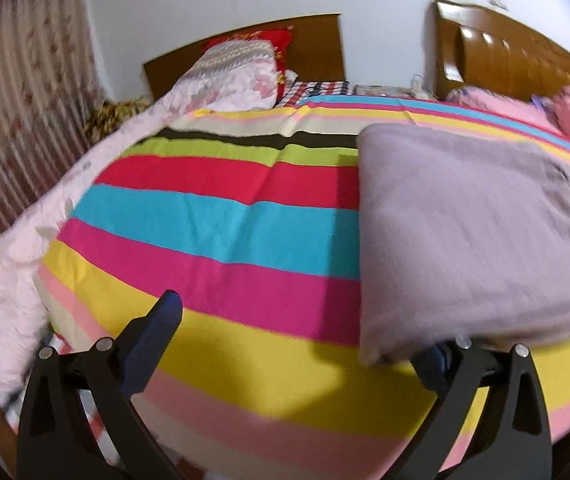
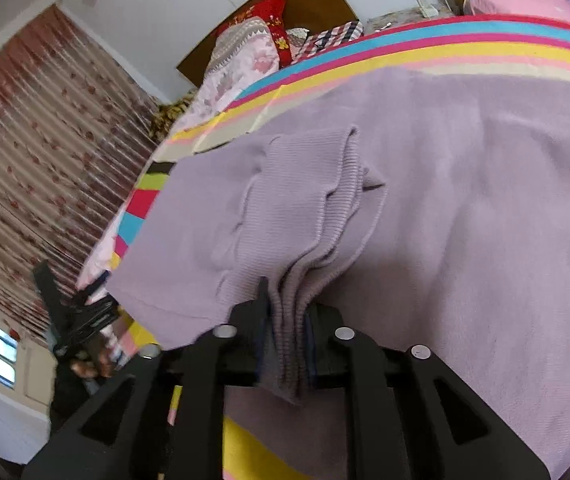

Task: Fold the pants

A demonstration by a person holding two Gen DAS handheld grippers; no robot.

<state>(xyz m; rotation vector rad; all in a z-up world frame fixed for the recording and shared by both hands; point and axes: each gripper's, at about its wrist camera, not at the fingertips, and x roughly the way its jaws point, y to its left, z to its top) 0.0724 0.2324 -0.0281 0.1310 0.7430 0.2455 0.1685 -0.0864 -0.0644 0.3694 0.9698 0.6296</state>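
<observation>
the lilac pants [image 1: 477,232] lie folded on the striped bedsheet [image 1: 221,240], the left gripper [image 1: 297,344] has its fingers spread wide with nothing gripped, and the right gripper [image 2: 289,328] pinches the stacked ribbed cuffs [image 2: 305,208] between narrow fingers.

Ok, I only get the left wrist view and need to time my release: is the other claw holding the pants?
Observer: Yes. The right claw pinches the pants by their stacked ribbed ends.
Operator: Hanging free?
Observer: No, that bundle lies on the pants' own flat part.
Operator: Can you see my claw?
Observer: Yes, the left claw is by the pants' corner, with a hand behind it.
</observation>
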